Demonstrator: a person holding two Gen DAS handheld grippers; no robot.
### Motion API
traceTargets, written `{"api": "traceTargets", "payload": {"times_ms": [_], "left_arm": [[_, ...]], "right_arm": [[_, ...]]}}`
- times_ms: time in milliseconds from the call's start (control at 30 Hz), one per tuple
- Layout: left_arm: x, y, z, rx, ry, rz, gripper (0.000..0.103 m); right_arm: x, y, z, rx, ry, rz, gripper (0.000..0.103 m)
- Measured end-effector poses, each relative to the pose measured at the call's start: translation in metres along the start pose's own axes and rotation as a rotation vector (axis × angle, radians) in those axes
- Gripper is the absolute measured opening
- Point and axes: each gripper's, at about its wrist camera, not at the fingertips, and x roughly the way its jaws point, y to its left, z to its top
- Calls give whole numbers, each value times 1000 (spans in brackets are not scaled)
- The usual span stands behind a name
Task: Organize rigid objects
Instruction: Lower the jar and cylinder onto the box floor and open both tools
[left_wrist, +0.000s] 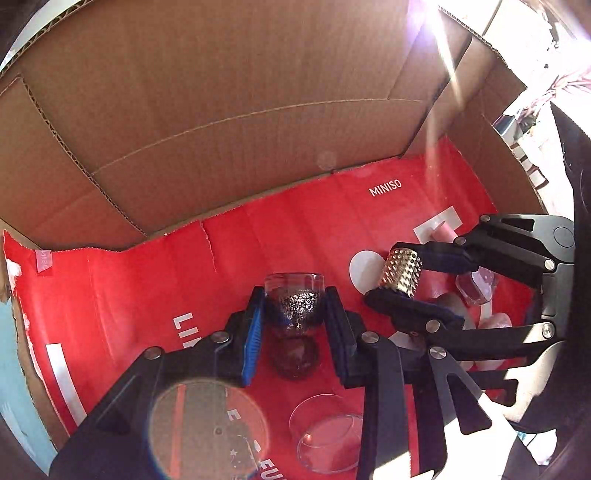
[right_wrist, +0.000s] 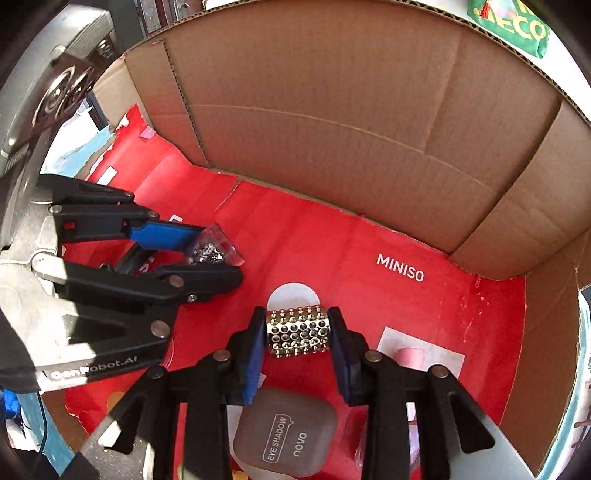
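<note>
Inside a cardboard box (right_wrist: 369, 110) lined with red MINISO paper (right_wrist: 332, 251), an eye shadow case (right_wrist: 284, 439) lies nearest. The right gripper (right_wrist: 298, 332) pinches a gold studded cylinder (right_wrist: 298, 332); the left gripper (left_wrist: 294, 306) pinches a clear glitter jar (left_wrist: 294, 295).

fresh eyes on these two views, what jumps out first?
The red liner covering the floor of the cardboard box. Over it, the right gripper is shut on a gold studded cylinder, and the left gripper, beside it, on a clear jar of silver glitter.
</note>
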Motion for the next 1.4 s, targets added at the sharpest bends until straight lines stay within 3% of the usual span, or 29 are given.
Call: {"api": "traceTargets", "payload": {"times_ms": [1067,1100,1200,1400], "left_arm": [[-16,6,-16,-45,-45,-13,31],[-16,6,-16,-48,-45,-12,33],[-20,7,-20,-52,-66,0,66],[-30,8,-26,-78,-88,10,66]], "right_arm": [[-13,-10,-9,18,-12,20,35],[-13,-9,-10,19,-12,19,35],[-16,-9,-13,26,-14,20,36],[-26,-11,-22,32,-24,24,36]]}}
